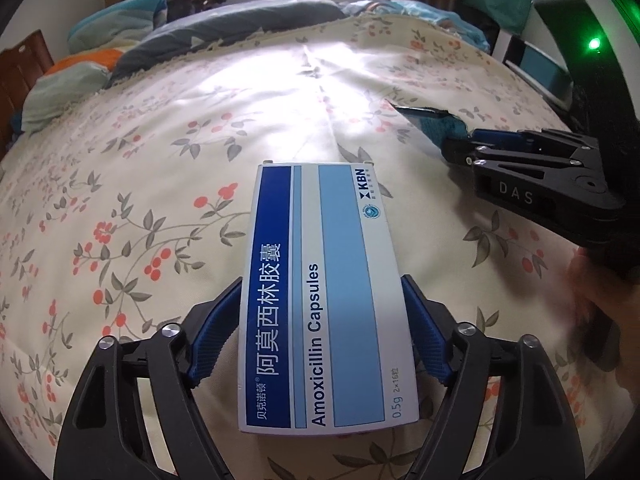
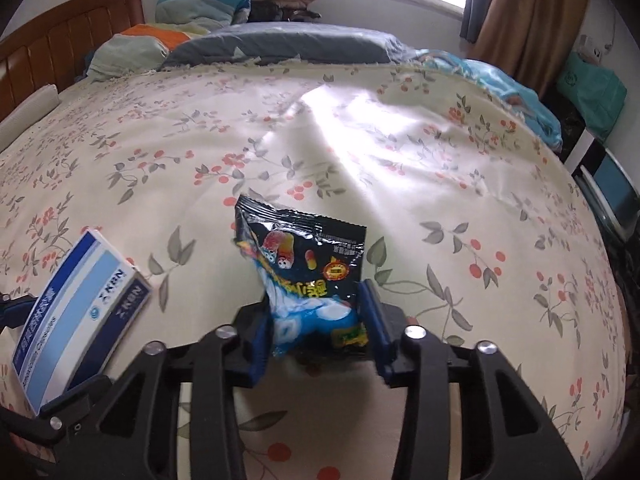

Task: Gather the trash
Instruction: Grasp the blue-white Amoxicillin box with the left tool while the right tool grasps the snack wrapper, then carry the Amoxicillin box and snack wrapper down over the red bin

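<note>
My left gripper (image 1: 322, 312) is shut on a blue and white medicine box (image 1: 324, 296) marked Amoxicillin Capsules, its blue pads (image 1: 218, 332) pressing both long sides above the floral bedsheet (image 1: 160, 184). The same box (image 2: 80, 312) shows at the lower left of the right wrist view. My right gripper (image 2: 316, 316) is shut on a black and blue snack bag (image 2: 304, 264), which stands crumpled between the pads. In the left wrist view the right gripper (image 1: 456, 140) reaches in from the right with the bag (image 1: 432, 118) at its tips.
Folded quilts and pillows (image 2: 208, 20) are piled at the head of the bed by a wooden headboard (image 2: 68, 28). A blue blanket (image 2: 516, 96) lies along the far right edge. A teal bag (image 2: 592, 88) and a white frame stand beside the bed on the right.
</note>
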Demonstrator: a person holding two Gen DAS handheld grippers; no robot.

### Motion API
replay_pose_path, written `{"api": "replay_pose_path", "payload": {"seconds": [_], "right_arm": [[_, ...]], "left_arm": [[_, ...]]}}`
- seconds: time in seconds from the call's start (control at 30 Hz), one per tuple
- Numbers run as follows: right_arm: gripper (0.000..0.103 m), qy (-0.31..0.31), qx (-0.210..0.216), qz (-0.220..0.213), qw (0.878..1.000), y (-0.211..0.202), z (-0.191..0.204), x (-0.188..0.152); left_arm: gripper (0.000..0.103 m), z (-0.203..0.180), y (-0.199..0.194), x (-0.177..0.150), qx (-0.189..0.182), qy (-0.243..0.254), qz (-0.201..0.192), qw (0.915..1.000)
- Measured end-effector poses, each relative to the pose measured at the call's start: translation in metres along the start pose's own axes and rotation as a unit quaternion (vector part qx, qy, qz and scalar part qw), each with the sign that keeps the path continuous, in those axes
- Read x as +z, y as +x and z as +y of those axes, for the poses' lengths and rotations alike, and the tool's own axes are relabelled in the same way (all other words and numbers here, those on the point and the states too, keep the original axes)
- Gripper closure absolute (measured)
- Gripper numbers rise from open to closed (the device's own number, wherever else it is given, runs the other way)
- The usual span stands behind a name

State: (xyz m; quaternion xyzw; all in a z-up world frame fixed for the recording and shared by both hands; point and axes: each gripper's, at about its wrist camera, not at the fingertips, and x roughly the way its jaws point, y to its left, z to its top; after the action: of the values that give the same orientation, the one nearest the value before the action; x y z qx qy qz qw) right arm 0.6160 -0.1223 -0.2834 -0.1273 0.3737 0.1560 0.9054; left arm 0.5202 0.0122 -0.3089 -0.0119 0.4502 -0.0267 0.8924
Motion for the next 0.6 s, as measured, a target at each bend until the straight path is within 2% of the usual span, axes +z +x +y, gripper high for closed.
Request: {"api": "replay_pose_path", "payload": {"seconds": [0.33, 0.6], "right_arm": [[0.067, -0.012, 0.016, -0.006, 1.0, -0.031, 0.004, -0.018], [0.067, 0.01, 0.023, 0.009, 1.0, -0.056, -0.002, -0.045]], "left_arm": [[0.031, -0.005, -0.008, -0.004, 0.013, 0.009, -0.008, 0.9998], [0.031, -0.012, -0.027, -0.016, 0.02, 0.016, -0.006, 0.9997]]}}
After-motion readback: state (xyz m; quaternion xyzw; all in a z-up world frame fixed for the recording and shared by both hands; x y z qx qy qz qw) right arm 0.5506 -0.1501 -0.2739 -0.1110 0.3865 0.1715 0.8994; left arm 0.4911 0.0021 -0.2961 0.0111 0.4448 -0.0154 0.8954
